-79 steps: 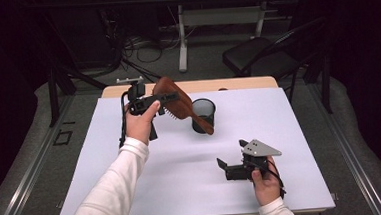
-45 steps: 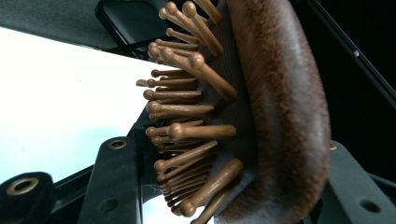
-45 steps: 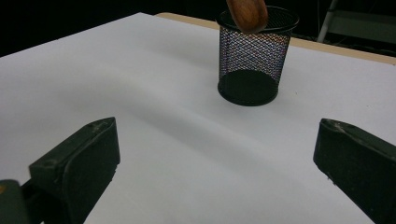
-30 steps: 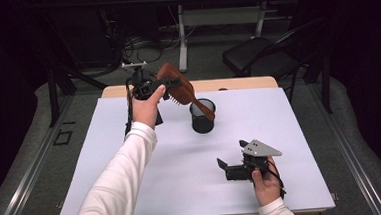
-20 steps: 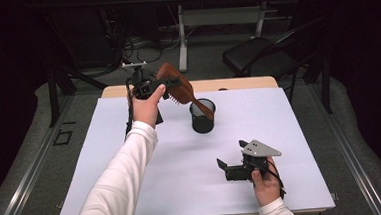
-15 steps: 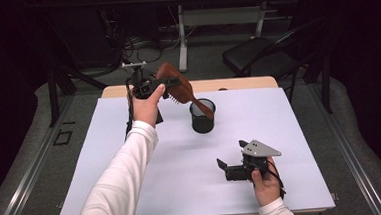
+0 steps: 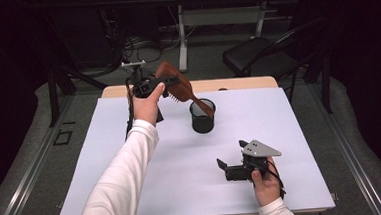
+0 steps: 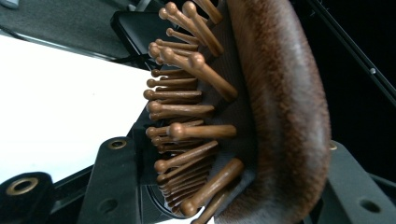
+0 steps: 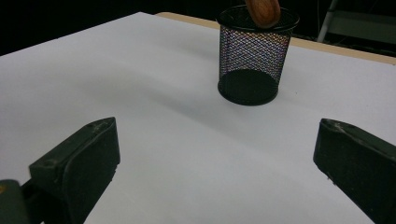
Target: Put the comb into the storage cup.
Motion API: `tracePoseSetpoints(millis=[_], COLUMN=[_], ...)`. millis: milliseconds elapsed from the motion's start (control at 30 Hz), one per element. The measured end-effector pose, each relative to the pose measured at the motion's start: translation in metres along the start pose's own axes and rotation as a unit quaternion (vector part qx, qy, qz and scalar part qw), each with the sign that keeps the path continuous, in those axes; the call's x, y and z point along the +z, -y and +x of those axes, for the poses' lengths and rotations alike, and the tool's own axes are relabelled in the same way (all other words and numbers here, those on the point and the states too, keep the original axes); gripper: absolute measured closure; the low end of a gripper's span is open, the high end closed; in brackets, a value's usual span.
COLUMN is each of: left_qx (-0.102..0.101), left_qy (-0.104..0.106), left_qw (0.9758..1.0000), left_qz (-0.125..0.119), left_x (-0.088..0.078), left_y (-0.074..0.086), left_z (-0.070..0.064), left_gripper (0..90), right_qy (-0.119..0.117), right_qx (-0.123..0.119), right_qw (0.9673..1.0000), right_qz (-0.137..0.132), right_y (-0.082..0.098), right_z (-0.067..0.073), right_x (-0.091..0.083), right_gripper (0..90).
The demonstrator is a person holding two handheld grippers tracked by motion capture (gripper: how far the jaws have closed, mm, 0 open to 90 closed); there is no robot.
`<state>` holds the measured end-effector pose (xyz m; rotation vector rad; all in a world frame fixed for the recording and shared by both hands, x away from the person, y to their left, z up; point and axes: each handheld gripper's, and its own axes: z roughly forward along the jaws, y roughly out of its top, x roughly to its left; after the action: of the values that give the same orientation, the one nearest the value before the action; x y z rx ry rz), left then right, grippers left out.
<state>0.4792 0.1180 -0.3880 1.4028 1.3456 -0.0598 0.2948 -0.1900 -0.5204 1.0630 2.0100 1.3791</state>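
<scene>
My left gripper (image 7: 153,84) is raised over the far left of the white table (image 7: 108,182) and is shut on the head of a brown wooden hairbrush (image 7: 176,84). The brush slants down to the right, its handle tip at the mouth of a black mesh cup (image 7: 203,119). In the left gripper view the brush's back (image 8: 280,107) and wooden bristles lie between the jaws of that gripper (image 8: 233,196). My right gripper (image 7: 231,156) rests near the front right, open and holding nothing. In the right gripper view its wide-apart jaws (image 9: 219,163) face the cup (image 9: 252,56), with the handle tip (image 9: 263,11) just above the rim.
A tan strip of tabletop (image 7: 247,83) shows at the far edge behind the cup. Beyond the table stand a black chair (image 7: 260,58) and a desk's white legs (image 7: 181,38) on a dark floor with cables.
Since the oldest frame my left hand has lifted the brush and drawn it toward the far edge, bringing the handle tip to the cup's mouth. Over the last second nothing has visibly moved.
</scene>
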Motion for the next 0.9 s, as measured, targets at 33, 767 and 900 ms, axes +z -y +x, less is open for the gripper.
tracePoseSetpoints(millis=[33, 767, 900], left_qx=[0.001, 0.001, 0.005], left_qy=[0.000, -0.024, -0.025], left_qw=[1.0000, 0.9997, 0.9996], left_qz=[0.000, -0.011, -0.014], left_x=[-0.0002, 0.0042, 0.0055], left_y=[-0.0003, -0.0045, -0.0046], left_z=[-0.0003, 0.0025, 0.0021], left_gripper=[49.8, 49.7, 49.7], right_qy=[0.000, 0.000, 0.000], right_qx=[0.000, -0.001, -0.001], right_qw=[1.0000, 1.0000, 1.0000], right_qz=[0.000, -0.001, -0.001], right_y=[0.0000, 0.0000, 0.0000], right_z=[0.0000, 0.0002, 0.0002], right_x=[0.0000, -0.0004, -0.0004], right_gripper=[0.3, 0.3, 0.3])
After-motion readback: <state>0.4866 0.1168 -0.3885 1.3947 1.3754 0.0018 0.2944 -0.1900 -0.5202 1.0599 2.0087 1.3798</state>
